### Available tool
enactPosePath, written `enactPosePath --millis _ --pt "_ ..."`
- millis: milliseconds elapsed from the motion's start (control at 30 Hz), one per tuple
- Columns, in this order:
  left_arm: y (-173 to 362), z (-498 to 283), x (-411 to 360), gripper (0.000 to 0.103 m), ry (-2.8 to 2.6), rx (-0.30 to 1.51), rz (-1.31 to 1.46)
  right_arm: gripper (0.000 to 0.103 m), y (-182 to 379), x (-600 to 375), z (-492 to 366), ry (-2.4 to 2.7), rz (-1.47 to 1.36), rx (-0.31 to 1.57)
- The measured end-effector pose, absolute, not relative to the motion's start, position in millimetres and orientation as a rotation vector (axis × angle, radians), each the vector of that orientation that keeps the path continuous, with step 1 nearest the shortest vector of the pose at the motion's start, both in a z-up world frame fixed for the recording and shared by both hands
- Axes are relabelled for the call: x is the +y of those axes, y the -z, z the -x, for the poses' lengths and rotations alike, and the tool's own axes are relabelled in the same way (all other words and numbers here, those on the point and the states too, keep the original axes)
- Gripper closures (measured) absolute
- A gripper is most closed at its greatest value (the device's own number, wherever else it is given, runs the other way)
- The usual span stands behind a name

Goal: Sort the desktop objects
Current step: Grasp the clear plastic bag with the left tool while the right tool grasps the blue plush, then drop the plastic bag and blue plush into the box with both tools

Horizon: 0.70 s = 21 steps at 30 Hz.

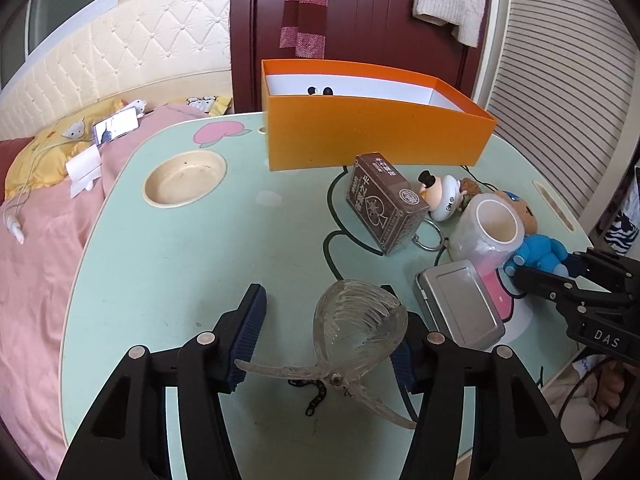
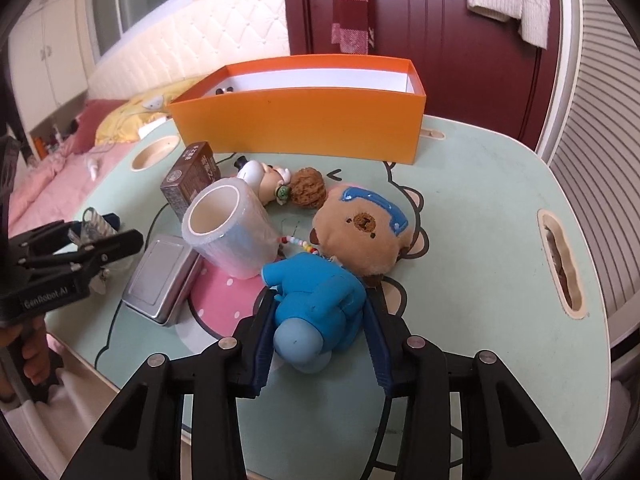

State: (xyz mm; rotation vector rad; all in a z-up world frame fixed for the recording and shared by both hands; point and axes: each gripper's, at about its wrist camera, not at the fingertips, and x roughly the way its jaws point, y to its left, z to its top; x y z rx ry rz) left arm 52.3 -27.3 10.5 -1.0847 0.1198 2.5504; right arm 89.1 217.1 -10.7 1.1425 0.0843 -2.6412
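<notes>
A clear plastic hair clip (image 1: 356,328) lies on the mint-green table (image 1: 200,260) between the fingers of my left gripper (image 1: 324,300). It sits close against the right finger, with a wide gap to the left one, so the gripper is open. My right gripper (image 2: 318,304) is shut on the blue body of a plush bear doll (image 2: 320,292), whose brown head (image 2: 360,232) rests on the table ahead. An orange box (image 1: 376,136) stands open at the table's far side, with a small black-and-white item inside.
Between the grippers lie a metal tin (image 1: 460,304), a clear tape roll (image 1: 488,232), a brown card box (image 1: 384,204), a small white figure (image 1: 440,196) and a walnut (image 2: 306,188). A cup recess (image 1: 184,178) sits at the far left. A bed lies past the left edge.
</notes>
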Motion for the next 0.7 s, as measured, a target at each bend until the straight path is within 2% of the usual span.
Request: enactPosePath --millis 267,700 --pt "-23 -53 -36 0.045 -2.571 0.065 1.059 0.063 0 214 -97 2.633 -1.084 0.077" --pt "-61 -47 -39 0.045 -2.586 0.012 0.954 0.063 -31 227 -102 2.652 -0.942 -0.057"
